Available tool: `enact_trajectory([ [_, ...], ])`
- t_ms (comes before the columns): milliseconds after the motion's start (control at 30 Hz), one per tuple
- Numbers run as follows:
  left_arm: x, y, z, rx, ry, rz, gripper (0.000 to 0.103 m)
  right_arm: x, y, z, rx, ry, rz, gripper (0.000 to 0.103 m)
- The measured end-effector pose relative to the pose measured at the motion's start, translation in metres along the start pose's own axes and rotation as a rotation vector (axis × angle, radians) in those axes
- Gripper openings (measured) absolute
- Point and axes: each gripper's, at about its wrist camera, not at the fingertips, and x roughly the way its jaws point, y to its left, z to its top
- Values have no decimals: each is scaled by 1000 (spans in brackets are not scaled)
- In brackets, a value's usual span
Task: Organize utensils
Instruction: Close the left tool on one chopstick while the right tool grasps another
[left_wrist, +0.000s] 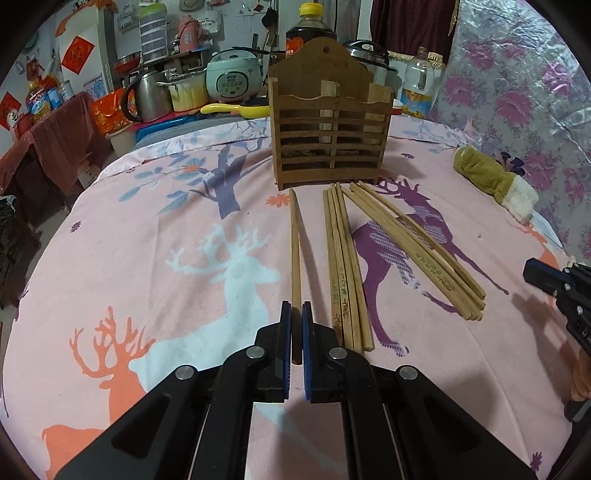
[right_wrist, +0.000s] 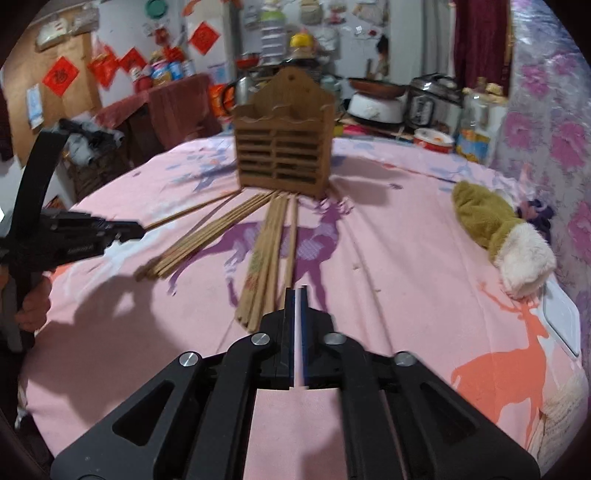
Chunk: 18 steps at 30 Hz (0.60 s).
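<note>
One lone chopstick (left_wrist: 294, 254) is sitting between the blue pads of your left gripper (left_wrist: 296, 314), which is closing narrowly on its near end; the stick is running straight up the middle of the left wrist frame toward the wooden utensil holder (left_wrist: 330, 122) standing upright at upper centre. Whether the pads are truly pinching the stick or only flanking it, I cannot tell for certain, though they are looking snug against it. Just right of that stick, a bundle of chopsticks (left_wrist: 345, 273) is lying on the pink deer-print cloth (left_wrist: 166, 229), and a second, slanted bundle (left_wrist: 417, 251) is fanning toward the right of the frame, its far tips near the holder's base.

Your right gripper (right_wrist: 297, 295) is showing its fingers pressed almost together at lower centre of the right wrist frame, with only a thin sliver between the pads and nothing held. It is hovering over the cloth just beside the near ends of the chopstick bundles. At right of that frame, an olive-and-white plush item (right_wrist: 506, 236) is resting on the cloth.
</note>
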Motion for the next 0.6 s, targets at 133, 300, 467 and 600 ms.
enact_trajectory([
  [133,9,2,-2,-11,29,0,6,25,5,-6,-24,96,-27,16],
  [300,12,5,-3,-19,38,3,6,38,4,-6,-6,148,0,16],
  [467,17,2,-4,-3,56,20,6,46,8,0,-5,155,8,16],
  [600,23,4,-6,-9,79,26,6,58,9,0,2,200,27,16],
])
